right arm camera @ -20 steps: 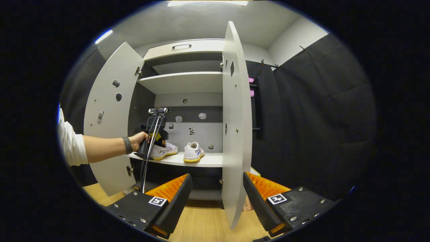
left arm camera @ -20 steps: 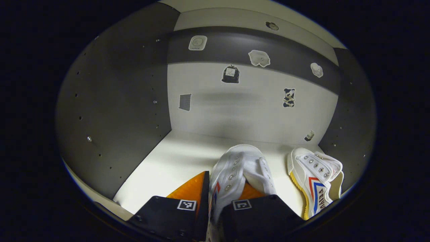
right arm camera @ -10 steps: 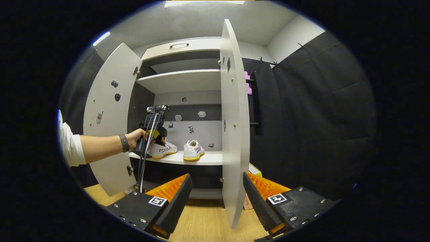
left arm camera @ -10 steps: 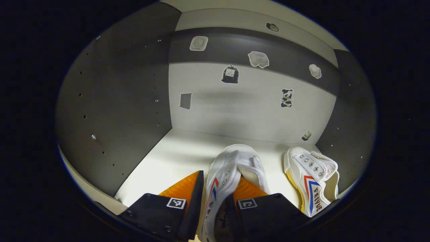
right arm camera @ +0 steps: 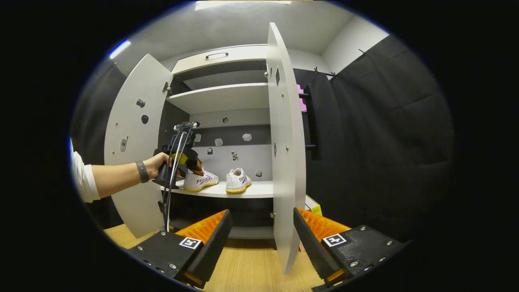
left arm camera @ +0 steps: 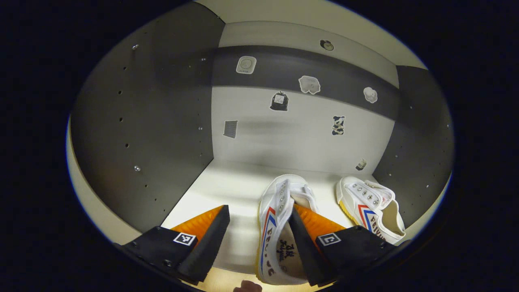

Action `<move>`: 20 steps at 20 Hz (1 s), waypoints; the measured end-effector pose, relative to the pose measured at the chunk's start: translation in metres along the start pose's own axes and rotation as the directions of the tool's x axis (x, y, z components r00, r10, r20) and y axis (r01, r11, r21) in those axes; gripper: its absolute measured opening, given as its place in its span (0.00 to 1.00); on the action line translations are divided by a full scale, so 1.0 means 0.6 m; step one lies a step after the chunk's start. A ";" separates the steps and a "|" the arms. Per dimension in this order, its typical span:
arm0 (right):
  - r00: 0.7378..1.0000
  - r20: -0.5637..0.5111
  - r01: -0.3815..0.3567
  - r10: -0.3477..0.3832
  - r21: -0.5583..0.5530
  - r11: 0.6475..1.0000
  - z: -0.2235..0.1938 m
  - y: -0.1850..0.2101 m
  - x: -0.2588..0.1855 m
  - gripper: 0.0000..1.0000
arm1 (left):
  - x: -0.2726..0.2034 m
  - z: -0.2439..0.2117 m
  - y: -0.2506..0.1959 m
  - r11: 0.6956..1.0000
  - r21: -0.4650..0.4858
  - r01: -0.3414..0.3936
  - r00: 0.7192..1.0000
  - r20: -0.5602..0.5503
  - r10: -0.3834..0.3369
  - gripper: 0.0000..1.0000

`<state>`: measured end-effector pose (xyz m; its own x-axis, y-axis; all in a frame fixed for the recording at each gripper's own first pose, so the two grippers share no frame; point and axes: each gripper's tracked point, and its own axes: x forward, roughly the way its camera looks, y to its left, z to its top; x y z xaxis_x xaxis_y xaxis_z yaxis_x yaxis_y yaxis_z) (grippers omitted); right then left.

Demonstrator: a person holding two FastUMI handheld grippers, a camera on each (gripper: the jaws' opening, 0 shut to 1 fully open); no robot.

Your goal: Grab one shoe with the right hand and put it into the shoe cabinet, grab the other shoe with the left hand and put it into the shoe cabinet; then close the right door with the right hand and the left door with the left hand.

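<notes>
1. In the left gripper view I see the near shoe [left arm camera: 279, 227] lying on the cabinet shelf [left arm camera: 227, 190]. Its long axis runs front to back: the toe points at the rear panel and the heel opening faces my camera at the shelf's front edge.

2. The second shoe [left arm camera: 371, 207] sits just beside it on the right, apart from it. Its toe also points toward the back, angled slightly inward, close to the right side wall [left arm camera: 421, 142].

3. In the right gripper view both shoes stand side by side on the middle shelf [right arm camera: 259, 190], the left one [right arm camera: 200, 179] and the right one [right arm camera: 238, 180], soles down.

4. The left gripper [left arm camera: 259, 231] has its jaws spread wide. The left finger stands clear over bare shelf. The right finger overlaps the inner side of the near shoe's opening; I cannot tell whether it touches. Nothing is clamped.

5. In the right gripper view the left gripper [right arm camera: 182, 160] is held by a hand [right arm camera: 156, 164] at the shelf's front, just above the left shoe's heel.

6. The right gripper [right arm camera: 259, 235] has its jaws wide apart and grips nothing. The edge of the right door [right arm camera: 284, 162] stands between its fingers in the picture, farther off, with wooden floor [right arm camera: 247, 271] below.

7. The left door [right arm camera: 134, 134] stands swung open, as does the right door.
</notes>
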<state>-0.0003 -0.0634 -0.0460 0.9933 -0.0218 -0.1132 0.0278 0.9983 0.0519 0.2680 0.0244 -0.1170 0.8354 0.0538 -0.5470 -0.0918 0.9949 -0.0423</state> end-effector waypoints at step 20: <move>0.994 0.049 -0.101 0.101 -0.004 0.995 0.019 0.065 -0.019 0.93 | -0.463 -0.023 -0.039 0.978 0.109 0.179 0.842 0.497 -0.209 0.96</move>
<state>-0.0091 -0.0250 -0.0311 0.9953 0.0768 -0.0583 -0.0733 0.9956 0.0590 0.0310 -0.0153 0.0245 0.9921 -0.1204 -0.0361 0.1186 0.9918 -0.0481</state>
